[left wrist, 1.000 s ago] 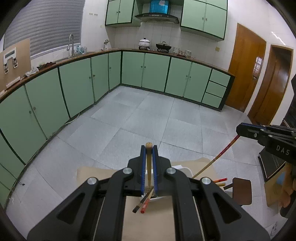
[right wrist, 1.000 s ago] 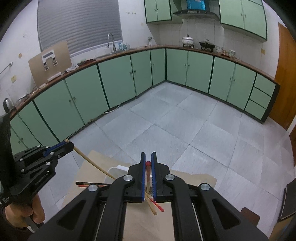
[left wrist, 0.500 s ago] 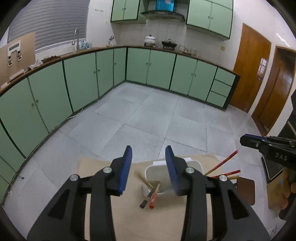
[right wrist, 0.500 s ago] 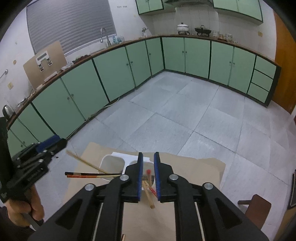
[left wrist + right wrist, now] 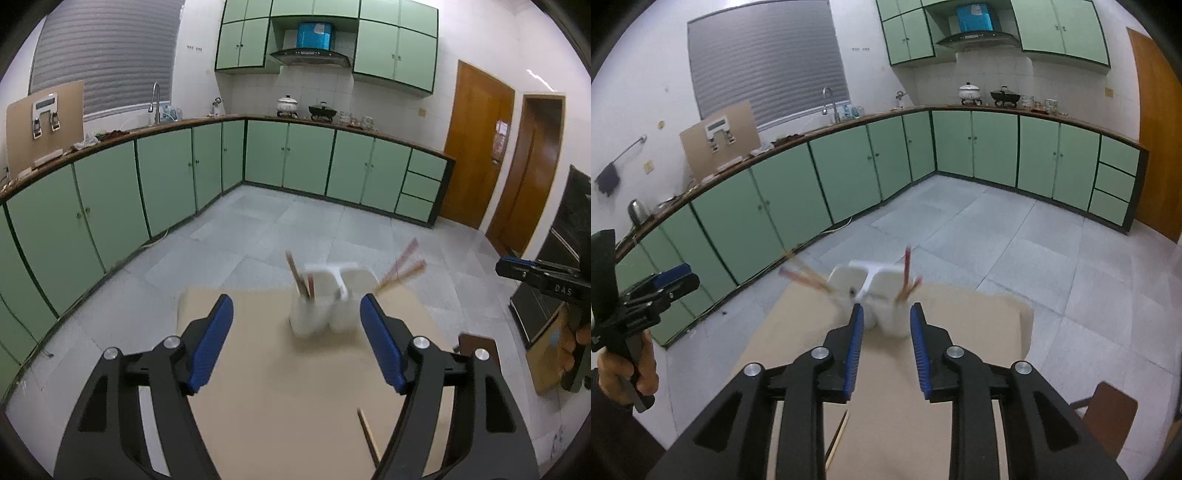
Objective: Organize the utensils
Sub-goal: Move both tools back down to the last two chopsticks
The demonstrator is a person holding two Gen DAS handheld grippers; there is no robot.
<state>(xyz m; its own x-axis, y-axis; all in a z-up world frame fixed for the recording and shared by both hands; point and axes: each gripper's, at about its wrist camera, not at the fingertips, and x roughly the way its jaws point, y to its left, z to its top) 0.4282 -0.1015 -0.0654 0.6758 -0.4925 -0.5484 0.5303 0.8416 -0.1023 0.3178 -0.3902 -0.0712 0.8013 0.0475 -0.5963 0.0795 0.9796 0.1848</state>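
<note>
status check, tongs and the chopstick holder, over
Left tongs and right tongs opening, empty. White two-cup plastic holder upright with chopsticks. One loose wooden chopstick on table.

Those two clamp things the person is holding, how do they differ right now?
The left gripper has its jaws spread wide; the right gripper has a narrower gap. Both are opening, and nothing is between either pair. Past the left gripper's fingers the white holder sits well clear; the right gripper's tips frame the holder closely. They share black arms and blue pads, and both point at the holder with chopsticks in it.
</note>
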